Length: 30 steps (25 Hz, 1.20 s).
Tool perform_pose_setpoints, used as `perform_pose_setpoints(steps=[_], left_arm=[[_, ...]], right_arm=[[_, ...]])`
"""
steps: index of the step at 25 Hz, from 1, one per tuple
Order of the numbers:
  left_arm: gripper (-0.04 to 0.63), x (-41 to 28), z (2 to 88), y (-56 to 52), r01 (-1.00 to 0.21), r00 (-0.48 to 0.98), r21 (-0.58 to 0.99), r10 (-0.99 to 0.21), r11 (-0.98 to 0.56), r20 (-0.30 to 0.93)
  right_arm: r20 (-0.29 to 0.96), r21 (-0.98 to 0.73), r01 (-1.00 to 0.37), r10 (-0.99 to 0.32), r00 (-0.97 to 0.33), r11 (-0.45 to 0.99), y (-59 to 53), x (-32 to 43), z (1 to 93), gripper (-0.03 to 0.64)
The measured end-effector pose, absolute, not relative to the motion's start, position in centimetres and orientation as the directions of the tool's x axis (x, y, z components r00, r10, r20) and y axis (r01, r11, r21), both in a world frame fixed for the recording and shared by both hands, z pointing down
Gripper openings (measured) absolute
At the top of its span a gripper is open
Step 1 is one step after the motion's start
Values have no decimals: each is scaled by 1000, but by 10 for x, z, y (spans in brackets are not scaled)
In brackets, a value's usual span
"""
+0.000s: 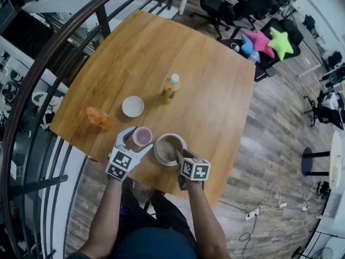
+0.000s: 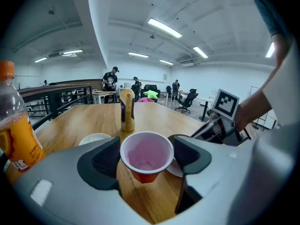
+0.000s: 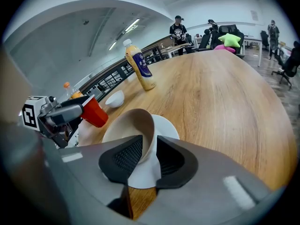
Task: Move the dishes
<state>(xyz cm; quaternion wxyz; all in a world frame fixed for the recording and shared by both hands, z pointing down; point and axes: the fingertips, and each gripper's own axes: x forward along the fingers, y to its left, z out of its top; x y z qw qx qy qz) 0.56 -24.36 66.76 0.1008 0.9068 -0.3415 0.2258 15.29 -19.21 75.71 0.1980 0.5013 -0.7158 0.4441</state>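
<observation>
A red cup (image 1: pixel 142 136) with a pale pink inside sits between the jaws of my left gripper (image 1: pixel 137 142), which is shut on it just below the rim (image 2: pixel 146 150). In the right gripper view the red cup (image 3: pixel 95 112) hangs tilted off the table. A beige bowl (image 1: pixel 169 147) stands on a white plate (image 3: pixel 168 125) near the table's front edge. My right gripper (image 3: pixel 149 154) is shut on the near wall of the beige bowl (image 3: pixel 132 124), one pad inside and one outside.
On the wooden table (image 1: pixel 210 90) stand a small white bowl (image 1: pixel 132 106), a yellow-brown bottle (image 1: pixel 171 87) and an orange drink bottle (image 1: pixel 98 117) by the left edge. A dark railing (image 1: pixel 32 90) runs along the left. Office chairs and people are far behind.
</observation>
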Motion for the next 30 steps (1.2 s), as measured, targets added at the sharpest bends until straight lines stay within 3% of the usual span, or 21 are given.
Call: perform_pose_setpoints(steps=[5, 8, 30], left_arm=[[347, -10, 681, -248, -690, 635, 34, -581, -723, 509], [347, -17, 692, -247, -701, 620, 37, -583, -712, 525], [357, -28, 711, -244, -690, 645, 67, -570, -721, 509]], right_arm=[[749, -433, -900, -537, -389, 48, -198, 158, 753, 75], [762, -420, -907, -534, -366, 23, -199, 162, 753, 28], [709, -451, -891, -628, -320, -55, -210, 207, 711, 26]])
